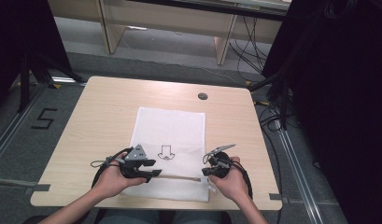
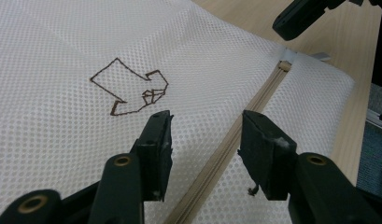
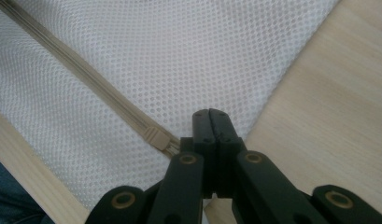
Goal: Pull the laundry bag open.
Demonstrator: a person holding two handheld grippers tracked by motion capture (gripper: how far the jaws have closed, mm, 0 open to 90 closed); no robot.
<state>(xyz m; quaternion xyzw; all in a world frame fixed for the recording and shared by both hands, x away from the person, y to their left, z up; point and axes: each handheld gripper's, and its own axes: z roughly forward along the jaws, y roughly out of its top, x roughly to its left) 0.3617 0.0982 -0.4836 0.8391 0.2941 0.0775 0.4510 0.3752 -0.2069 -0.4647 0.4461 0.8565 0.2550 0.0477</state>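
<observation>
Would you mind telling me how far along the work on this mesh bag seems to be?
Early. The white mesh bag lies flat on the table, its zipper looking fully shut. In hand: the right hand-held gripper is pinched shut at the zipper's end beside the slider, and the left hand-held gripper straddles the zipper, open. Any unzipping remains.

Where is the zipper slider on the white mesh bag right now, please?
The zipper slider sits at the zipper's right end, near the mesh bag's right edge, just beside the shut right tool.
</observation>
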